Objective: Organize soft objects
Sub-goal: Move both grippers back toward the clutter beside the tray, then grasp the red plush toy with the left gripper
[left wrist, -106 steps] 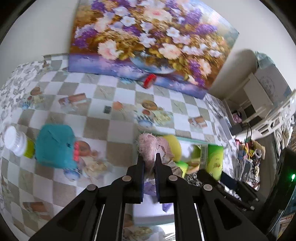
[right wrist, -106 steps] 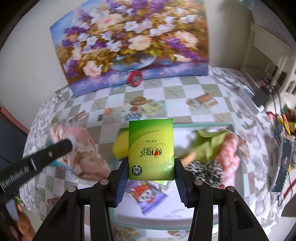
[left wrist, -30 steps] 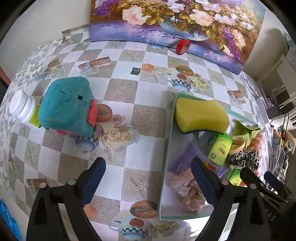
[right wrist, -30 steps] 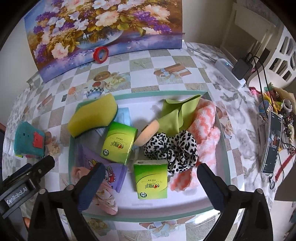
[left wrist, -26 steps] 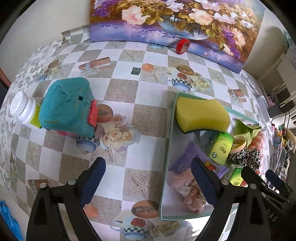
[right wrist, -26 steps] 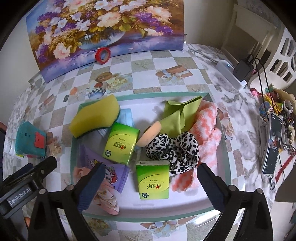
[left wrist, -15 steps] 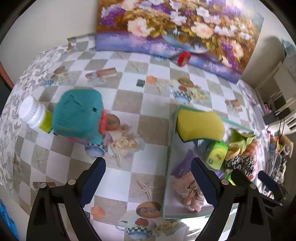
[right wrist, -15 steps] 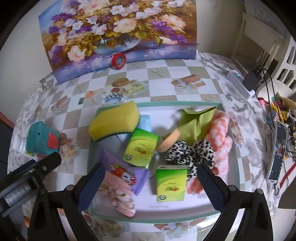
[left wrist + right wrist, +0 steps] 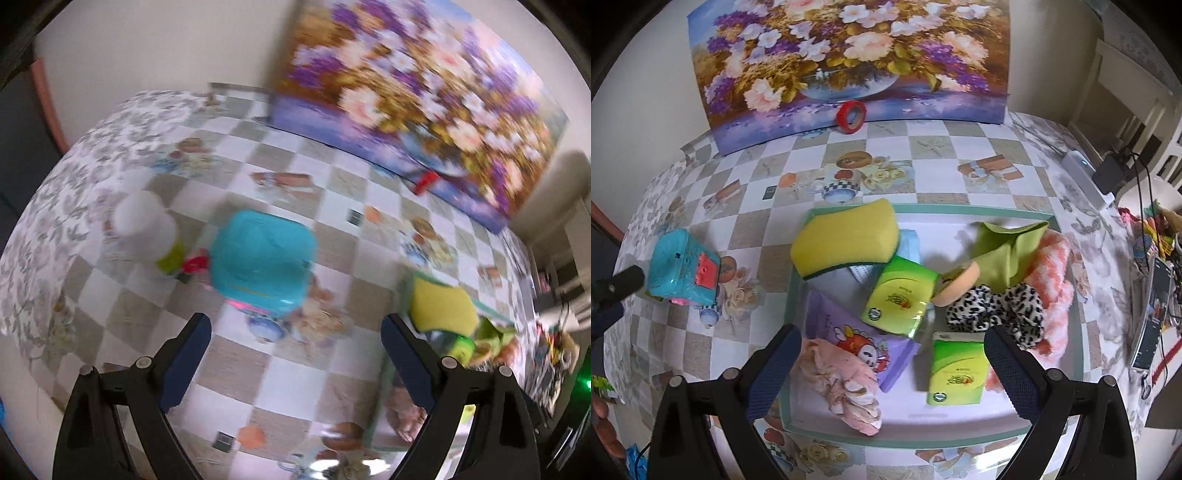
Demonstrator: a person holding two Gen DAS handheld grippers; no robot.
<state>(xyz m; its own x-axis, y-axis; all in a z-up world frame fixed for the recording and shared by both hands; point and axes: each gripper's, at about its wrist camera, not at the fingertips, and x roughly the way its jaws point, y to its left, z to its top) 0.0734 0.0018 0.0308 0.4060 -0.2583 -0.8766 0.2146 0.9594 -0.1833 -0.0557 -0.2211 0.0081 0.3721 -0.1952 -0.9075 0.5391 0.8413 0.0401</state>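
A green-rimmed tray (image 9: 960,209) on the checkered table holds a yellow sponge (image 9: 846,238), two green tissue packs (image 9: 899,295) (image 9: 956,369), a purple pack (image 9: 849,341), a pink cloth (image 9: 846,384), a leopard scrunchie (image 9: 997,310), a green cloth (image 9: 1008,243) and an orange fluffy cloth (image 9: 1054,280). My right gripper (image 9: 892,343) is open and empty above the tray. A teal soft object (image 9: 262,258) lies left of the tray, also in the right wrist view (image 9: 683,267). My left gripper (image 9: 295,332) is open and empty just in front of it. The left view is blurred.
A white bottle with a green label (image 9: 147,232) stands left of the teal object. A red tape roll (image 9: 851,116) lies against a flower painting (image 9: 849,55) at the table's back. A power strip, cables and clutter (image 9: 1108,177) sit at the right.
My left gripper has swung left, away from the tray and toward the teal object, with motion blur. My right gripper has drawn back a little and stays open.
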